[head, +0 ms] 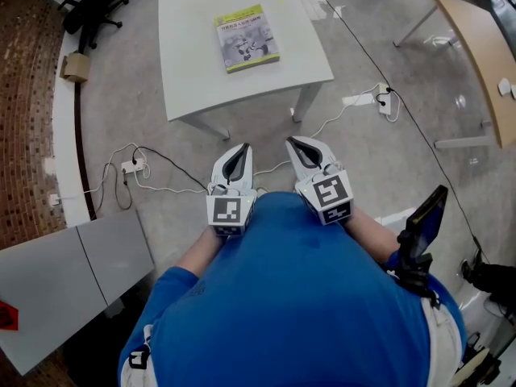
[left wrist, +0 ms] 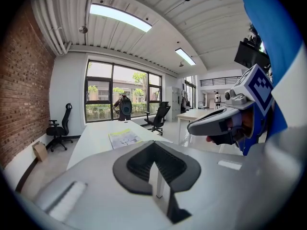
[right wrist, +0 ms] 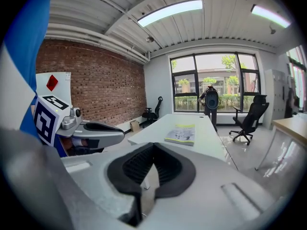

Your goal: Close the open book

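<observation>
A book [head: 247, 38] with a yellow-green cover lies flat and shut on the white table [head: 193, 71], well ahead of me. It also shows on the tabletop in the left gripper view as the book [left wrist: 124, 138] and in the right gripper view as the book [right wrist: 181, 134]. My left gripper [head: 239, 153] and right gripper [head: 300, 145] are side by side close to my body, over the floor short of the table. On both, the jaws meet at the tips with nothing between them. The left gripper [left wrist: 154, 143] sees its neighbour beside it. The right gripper [right wrist: 152, 145] does too.
A black office chair [head: 93, 10] and a cardboard box [head: 75, 67] stand far left by the brick wall. Cables and a power strip [head: 133, 166] lie on the floor, with another power strip [head: 385, 99] to the right. A wooden table [head: 484, 47] is at right, a grey cabinet [head: 72, 272] near left.
</observation>
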{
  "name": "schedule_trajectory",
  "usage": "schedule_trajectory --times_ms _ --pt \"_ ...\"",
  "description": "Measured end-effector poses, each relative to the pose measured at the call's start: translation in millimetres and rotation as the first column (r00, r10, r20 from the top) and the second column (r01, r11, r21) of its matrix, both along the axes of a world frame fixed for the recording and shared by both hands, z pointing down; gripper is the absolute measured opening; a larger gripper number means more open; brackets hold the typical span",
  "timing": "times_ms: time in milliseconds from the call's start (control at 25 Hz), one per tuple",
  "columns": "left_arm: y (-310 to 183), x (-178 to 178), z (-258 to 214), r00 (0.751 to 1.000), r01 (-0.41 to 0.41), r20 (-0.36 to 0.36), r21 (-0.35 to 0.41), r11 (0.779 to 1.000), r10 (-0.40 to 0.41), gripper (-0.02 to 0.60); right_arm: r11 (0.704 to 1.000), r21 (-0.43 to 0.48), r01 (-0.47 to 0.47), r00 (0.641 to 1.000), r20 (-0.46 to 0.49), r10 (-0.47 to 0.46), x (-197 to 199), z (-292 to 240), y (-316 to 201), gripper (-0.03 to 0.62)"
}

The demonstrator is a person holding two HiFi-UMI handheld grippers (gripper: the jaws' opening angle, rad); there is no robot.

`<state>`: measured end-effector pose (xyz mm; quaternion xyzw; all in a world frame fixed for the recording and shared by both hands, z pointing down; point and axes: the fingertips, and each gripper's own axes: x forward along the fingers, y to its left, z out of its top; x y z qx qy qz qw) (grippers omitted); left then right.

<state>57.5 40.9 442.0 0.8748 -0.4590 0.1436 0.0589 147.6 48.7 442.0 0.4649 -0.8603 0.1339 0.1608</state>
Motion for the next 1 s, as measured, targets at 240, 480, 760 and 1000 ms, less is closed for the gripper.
schedule_trajectory --times_ms 240,480,760,1000 --pt "5 -3 -1 1.000 -0.023 -0.009 0.003 1.000 0.023 0.008 1.000 0.009 -0.004 1.000 -0.016 0.004 -7 -2 3 0.003" --pt "6 -7 -1 0.999 -0.036 -0.009 -0.007 0.999 0.036 0.008 1.000 0.007 -0.010 1.000 -0.016 0.010 -13 -4 4 0.003" --pt "5 -10 0 0.999 -0.041 -0.007 -0.010 0.999 0.041 0.008 1.000 0.003 -0.008 1.000 -0.022 0.008 -16 -5 4 0.003" --pt "4 -9 3 0.999 -0.041 -0.008 -0.022 0.999 0.041 0.008 1.000 0.021 -0.010 0.999 -0.038 0.011 -13 -2 2 0.003"
